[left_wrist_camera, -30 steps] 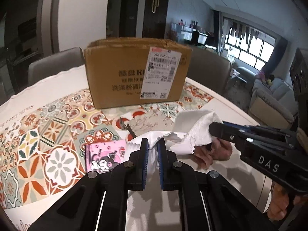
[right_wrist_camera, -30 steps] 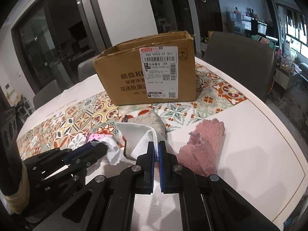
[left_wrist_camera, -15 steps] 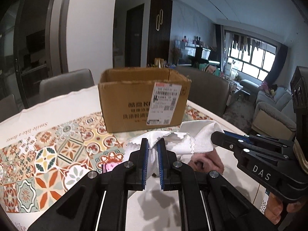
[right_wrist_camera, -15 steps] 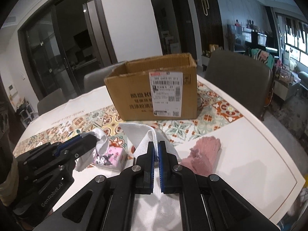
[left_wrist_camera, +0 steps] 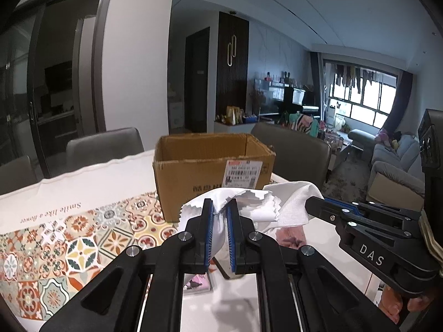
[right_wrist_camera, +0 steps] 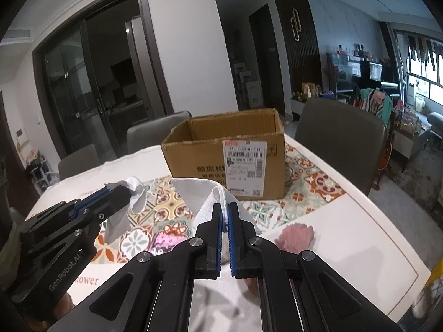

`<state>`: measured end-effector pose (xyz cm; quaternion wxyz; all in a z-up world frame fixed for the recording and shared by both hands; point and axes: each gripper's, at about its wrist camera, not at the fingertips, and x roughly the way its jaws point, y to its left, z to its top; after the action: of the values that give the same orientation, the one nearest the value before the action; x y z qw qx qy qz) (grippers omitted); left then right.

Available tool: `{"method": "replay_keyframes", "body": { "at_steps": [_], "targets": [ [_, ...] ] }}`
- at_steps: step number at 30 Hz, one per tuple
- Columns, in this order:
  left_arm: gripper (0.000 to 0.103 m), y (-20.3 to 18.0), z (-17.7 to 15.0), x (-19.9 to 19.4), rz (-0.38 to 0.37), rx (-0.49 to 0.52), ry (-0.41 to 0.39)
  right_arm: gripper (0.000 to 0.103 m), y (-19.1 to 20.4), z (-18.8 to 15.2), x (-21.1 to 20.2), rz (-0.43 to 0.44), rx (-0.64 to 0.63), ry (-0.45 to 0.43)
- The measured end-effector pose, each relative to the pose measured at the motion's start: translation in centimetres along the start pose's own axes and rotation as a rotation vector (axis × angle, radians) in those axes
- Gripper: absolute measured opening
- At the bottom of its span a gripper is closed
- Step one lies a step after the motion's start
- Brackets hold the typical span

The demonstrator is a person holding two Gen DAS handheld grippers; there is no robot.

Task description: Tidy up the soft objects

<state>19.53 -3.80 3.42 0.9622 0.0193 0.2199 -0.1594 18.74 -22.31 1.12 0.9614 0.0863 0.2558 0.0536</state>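
My left gripper (left_wrist_camera: 220,207) is shut on a thin white cloth with zigzag edges (left_wrist_camera: 249,207), held above the table. My right gripper (right_wrist_camera: 224,207) is shut on a folded white textured towel (right_wrist_camera: 199,193), also lifted. In the left wrist view the right gripper (left_wrist_camera: 310,207) comes in from the right with the towel (left_wrist_camera: 293,202). In the right wrist view the left gripper (right_wrist_camera: 121,193) is at the left with its cloth (right_wrist_camera: 137,196). An open cardboard box (right_wrist_camera: 227,160) stands beyond both, also in the left wrist view (left_wrist_camera: 193,174). A pink fuzzy cloth (right_wrist_camera: 296,235) lies on the table.
A patterned tile mat (right_wrist_camera: 313,185) covers part of the white table (right_wrist_camera: 360,235). A pink cartoon packet (right_wrist_camera: 163,242) lies on the mat below the grippers. Grey chairs (right_wrist_camera: 337,135) stand around the table.
Both grippers have risen from the table with their cloths. The box top has come into view and its inside now shows.
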Motion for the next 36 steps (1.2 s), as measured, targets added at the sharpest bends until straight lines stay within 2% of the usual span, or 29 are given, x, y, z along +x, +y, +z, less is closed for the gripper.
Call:
{"method": "replay_keyframes", "body": {
  "at_steps": [17,36],
  "targets": [
    [0.012,0.4,3.7,0.3,0.044,0.035,-0.098,0.005,0.4,3.8,-0.5,-0.005,-0.016,-0.106],
    [0.012,1.2,7.2,3.5,0.048,0.039,-0.159,0.005,-0.1,8.6,1.3,-0.024,-0.02,-0.2]
  ]
}}
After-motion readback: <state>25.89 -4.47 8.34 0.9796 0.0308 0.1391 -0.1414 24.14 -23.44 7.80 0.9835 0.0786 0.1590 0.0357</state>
